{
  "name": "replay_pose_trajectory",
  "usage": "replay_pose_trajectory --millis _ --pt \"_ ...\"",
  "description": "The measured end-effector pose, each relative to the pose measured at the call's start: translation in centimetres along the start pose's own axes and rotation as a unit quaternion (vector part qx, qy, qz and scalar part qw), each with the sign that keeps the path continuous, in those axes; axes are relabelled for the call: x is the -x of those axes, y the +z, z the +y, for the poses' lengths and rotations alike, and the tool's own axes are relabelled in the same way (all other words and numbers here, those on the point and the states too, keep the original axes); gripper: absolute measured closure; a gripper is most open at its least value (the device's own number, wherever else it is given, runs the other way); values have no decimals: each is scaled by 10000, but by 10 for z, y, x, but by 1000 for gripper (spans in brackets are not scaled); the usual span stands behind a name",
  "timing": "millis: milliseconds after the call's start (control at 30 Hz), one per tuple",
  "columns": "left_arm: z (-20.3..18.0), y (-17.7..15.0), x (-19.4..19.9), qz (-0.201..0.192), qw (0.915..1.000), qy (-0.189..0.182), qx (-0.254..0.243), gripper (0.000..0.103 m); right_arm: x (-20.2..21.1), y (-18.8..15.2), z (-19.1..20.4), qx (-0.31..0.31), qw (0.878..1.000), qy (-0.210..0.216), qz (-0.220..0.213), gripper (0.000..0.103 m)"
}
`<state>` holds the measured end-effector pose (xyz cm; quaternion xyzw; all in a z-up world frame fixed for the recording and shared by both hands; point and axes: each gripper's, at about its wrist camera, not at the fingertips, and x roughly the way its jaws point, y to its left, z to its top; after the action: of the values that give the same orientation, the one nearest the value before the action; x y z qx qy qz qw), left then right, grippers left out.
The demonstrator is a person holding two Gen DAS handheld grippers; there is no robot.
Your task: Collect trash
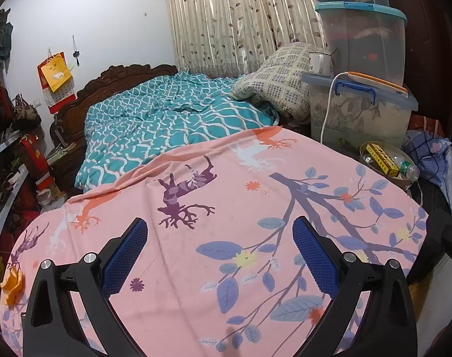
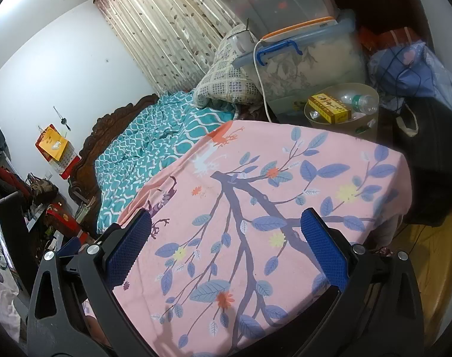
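Both claws were held wide apart and empty above the pink sheet, low in each frame. The left claw hung over the middle of the sheet, with nothing between its blue pads. The right claw was likewise spread over the branch print, and nothing was gripped.

The bin was seen at the upper right of the right wrist view, just beyond the far edge of the sheet and in front of the storage box. A yellow box and a bottle were already lying in it. In the left wrist view the bin sat at the right middle of the frame.

One loose piece was found on the sheet: an orange scrap at the lower left edge of the left wrist view, outside the left claw's reach line. What it was made of could not be told; it looked crumpled.

The step in hand was judged to be the search for the next item, most of the trash seemingly binned. For the next move, the left claw would need to be swung toward the lower left, lowered over the scrap and closed on it without the sheet being pinched. A carry across the bed to the bin at the right would then be called for.
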<state>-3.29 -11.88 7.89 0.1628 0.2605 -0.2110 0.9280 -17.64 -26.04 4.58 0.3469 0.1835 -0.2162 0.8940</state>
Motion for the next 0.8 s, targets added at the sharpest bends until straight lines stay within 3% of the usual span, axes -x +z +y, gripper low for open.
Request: replay_pose_trajectory --millis 800 --pt "-4 -3 4 57 9997 213 -133 9 1 0 0 -13 10000 5 6 3"
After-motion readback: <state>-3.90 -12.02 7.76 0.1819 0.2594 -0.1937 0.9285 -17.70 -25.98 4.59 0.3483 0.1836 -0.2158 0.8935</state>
